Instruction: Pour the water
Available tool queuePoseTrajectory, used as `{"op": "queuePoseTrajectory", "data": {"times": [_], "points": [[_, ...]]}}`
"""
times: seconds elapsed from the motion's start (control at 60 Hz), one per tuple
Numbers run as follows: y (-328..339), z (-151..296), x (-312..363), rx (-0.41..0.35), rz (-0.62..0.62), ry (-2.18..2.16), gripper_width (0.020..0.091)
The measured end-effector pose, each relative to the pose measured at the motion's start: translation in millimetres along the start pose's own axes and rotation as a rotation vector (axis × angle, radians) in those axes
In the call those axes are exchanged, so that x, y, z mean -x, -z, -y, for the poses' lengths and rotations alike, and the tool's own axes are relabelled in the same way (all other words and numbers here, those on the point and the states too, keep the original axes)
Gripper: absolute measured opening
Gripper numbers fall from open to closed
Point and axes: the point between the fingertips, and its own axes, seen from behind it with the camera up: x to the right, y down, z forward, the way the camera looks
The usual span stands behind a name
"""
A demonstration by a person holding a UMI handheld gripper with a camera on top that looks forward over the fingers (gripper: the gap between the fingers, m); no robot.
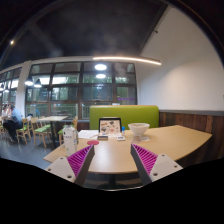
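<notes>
Gripper view shows the tongs [112, 162] released, magenta pads [80, 158] apart over the pale wooden tabletop [170, 140], with a clear plastic water jug [70, 137] beyond the left finger and a white bowl [138, 129] farther ahead.

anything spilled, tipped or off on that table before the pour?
Nothing stands out. The table looks dry, the white bowl sits upright, and the clear container stands upright ahead of the left finger. The gripper is open and holds nothing.
</notes>
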Motion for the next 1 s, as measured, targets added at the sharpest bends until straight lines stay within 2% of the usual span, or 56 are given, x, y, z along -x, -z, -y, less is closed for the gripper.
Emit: {"op": "queuePoseTrajectory", "data": {"times": [0.133,0.283,0.4,0.55,0.667,0.833,0.967,1.0], "points": [[-0.4,-7.9,5.3,0.03,0.02,0.006,0.08],[-7.9,-29.6,41.4,0.104,0.106,0.053,0.0811],[-28.4,-34.9,87.0,0.105,0.178,0.068,0.0846],[-77.2,-41.9,153.3,0.109,0.226,0.046,0.0841],[-120.6,-42.6,185.5,0.099,0.205,0.046,0.0831],[-182.1,-57.1,211.0,0.141,0.161,0.081,0.083],[-224.3,-51.4,216.7,0.105,0.102,0.099,0.0831],[-232.1,-51.0,219.3,0.102,0.095,0.094,0.0811]]}}
